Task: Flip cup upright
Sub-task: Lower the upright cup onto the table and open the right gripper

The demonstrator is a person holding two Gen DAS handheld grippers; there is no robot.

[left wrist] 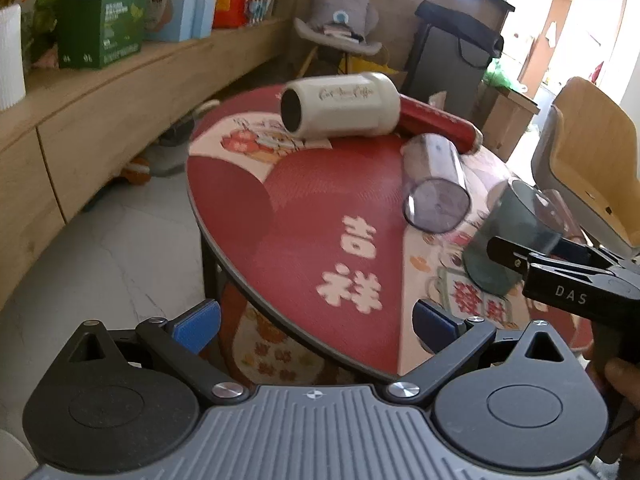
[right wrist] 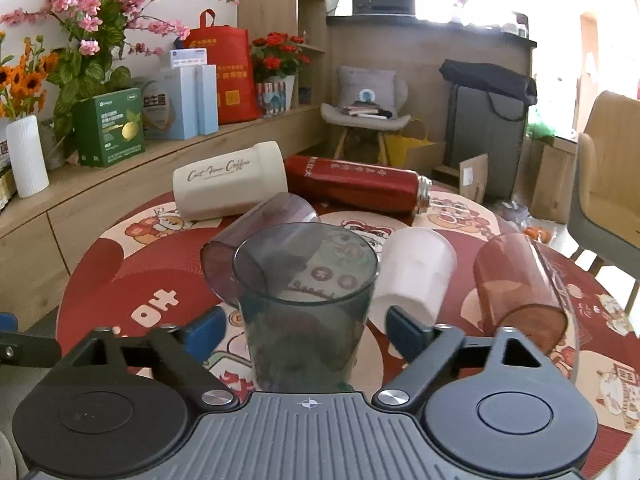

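Note:
A dark teal see-through cup (right wrist: pixel 306 304) stands upright on the round red table mat (right wrist: pixel 104 280), mouth up, between my right gripper's (right wrist: pixel 306 330) blue pads (right wrist: pixel 206 332). The pads stand a little apart from its walls, so the gripper is open. In the left wrist view the same cup (left wrist: pixel 508 240) sits at the right with the right gripper (left wrist: pixel 532 254) around it. My left gripper (left wrist: pixel 316 326) is open and empty, over the table's near edge.
On the table lie a purple see-through cup (right wrist: pixel 256 232), a cream coffee tumbler (right wrist: pixel 228 188), a red flask (right wrist: pixel 356 186), a reddish cup (right wrist: pixel 520 284) and a white cup (right wrist: pixel 412 276) upside down. A chair (right wrist: pixel 608 184) stands at the right, a wooden sideboard (right wrist: pixel 60 200) at the left.

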